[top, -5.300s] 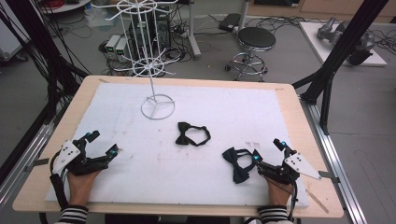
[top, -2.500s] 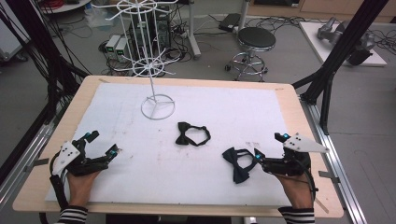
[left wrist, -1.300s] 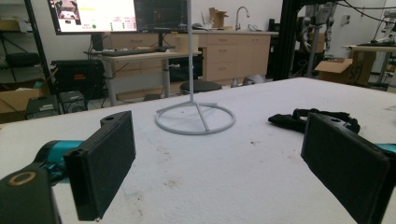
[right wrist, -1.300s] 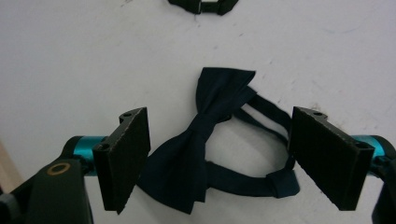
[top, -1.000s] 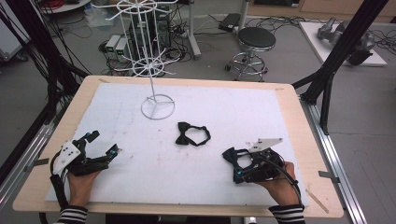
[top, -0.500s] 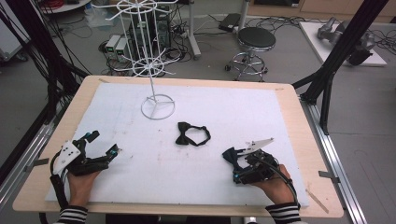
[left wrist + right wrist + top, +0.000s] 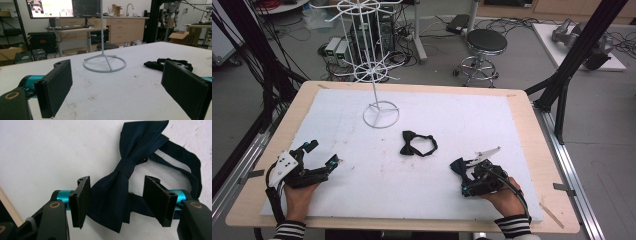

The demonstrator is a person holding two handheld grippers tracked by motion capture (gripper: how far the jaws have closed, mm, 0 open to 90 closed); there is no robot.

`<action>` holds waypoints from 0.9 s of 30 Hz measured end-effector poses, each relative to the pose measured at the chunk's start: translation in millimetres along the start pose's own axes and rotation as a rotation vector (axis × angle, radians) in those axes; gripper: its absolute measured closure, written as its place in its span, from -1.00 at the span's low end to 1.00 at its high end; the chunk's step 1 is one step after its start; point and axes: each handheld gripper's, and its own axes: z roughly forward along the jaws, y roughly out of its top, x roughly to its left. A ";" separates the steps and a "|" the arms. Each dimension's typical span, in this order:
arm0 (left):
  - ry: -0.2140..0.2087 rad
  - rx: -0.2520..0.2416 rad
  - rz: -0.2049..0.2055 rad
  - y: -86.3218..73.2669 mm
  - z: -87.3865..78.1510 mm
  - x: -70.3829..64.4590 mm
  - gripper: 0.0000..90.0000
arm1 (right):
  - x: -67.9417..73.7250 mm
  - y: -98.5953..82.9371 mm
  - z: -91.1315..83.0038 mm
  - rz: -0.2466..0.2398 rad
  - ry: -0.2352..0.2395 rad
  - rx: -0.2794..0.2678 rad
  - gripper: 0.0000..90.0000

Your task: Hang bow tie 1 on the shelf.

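While your right gripper (image 7: 116, 200) hangs with its jaws spread on either side of one wing of the dark navy fabric bow tie (image 7: 125, 182), you are at the grasping step: the pads (image 7: 81, 200) straddle the cloth but are not yet pressed on it. That bow tie lies flat on the white foam board (image 7: 492, 120) at its near right, its strap looped off to one side, and in the high view it sits just ahead of your right hand (image 7: 499, 192). The next move calls for you to lower slightly so the pads reach the board, then close on the wing or, better, shift toward the knot, where the folds are thickest and least likely to slip. A second black bow tie with a strap (image 7: 418, 144) rests near the middle of the board, well apart from both tools. The white wire display stand with a ring base (image 7: 381, 114) waits at the far left, likely the place to hang them. Your left gripper (image 7: 323, 156) rests on the near left of the board, jaws wide apart and holding nothing.
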 end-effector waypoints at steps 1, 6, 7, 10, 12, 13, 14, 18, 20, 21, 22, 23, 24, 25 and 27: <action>0.000 0.001 0.000 0.1 0.0 0.0 -0.77 | -0.4 -0.2 0.3 0.001 -0.002 0.003 -0.11; 0.000 0.001 0.000 0.0 0.0 0.1 -0.77 | -2.2 -1.9 2.2 0.014 0.006 0.012 -0.06; 0.000 0.000 -0.001 0.0 0.0 0.1 -0.77 | -2.8 -2.3 2.3 0.020 0.008 0.011 -0.04; 0.001 0.000 0.000 0.0 0.0 0.0 -0.77 | -4.8 -3.2 2.6 0.037 0.008 0.010 0.04; 0.000 0.002 0.001 0.0 -0.1 0.1 -0.77 | -5.0 -3.1 2.7 0.039 0.004 0.019 0.10; 0.000 0.002 0.001 0.1 -0.2 0.1 -0.77 | -5.0 -3.0 2.8 0.036 0.002 0.023 0.12; 0.000 0.002 0.001 0.0 -0.2 0.2 -0.77 | -5.0 -2.7 3.0 0.032 0.003 0.027 0.12; 0.000 0.003 0.002 0.1 -0.2 0.1 -0.77 | -4.0 -1.1 3.7 0.020 -0.009 0.040 0.15; 0.000 0.001 0.001 0.0 -0.1 0.0 -0.77 | -2.7 0.4 4.1 -0.003 -0.020 0.059 0.23; 0.000 0.003 0.002 0.1 -0.2 0.1 -0.77 | -2.7 0.4 4.1 -0.003 -0.020 0.059 0.23; 0.000 0.002 0.001 0.0 -0.1 0.0 -0.77 | -2.4 1.0 4.3 -0.013 -0.021 0.066 0.26; 0.000 0.002 0.001 0.0 -0.1 0.0 -0.77 | -2.0 2.2 4.1 -0.022 -0.019 0.078 0.36; 0.001 0.002 0.002 0.0 -0.1 0.1 -0.77 | -2.0 2.2 4.1 -0.022 -0.019 0.078 0.36; 0.000 0.002 0.001 0.0 -0.1 0.0 -0.77 | -2.0 2.9 3.8 -0.030 -0.016 0.085 0.44; 0.000 0.002 0.001 0.0 -0.1 0.0 -0.77 | 0.3 4.2 3.4 -0.050 -0.017 0.094 0.59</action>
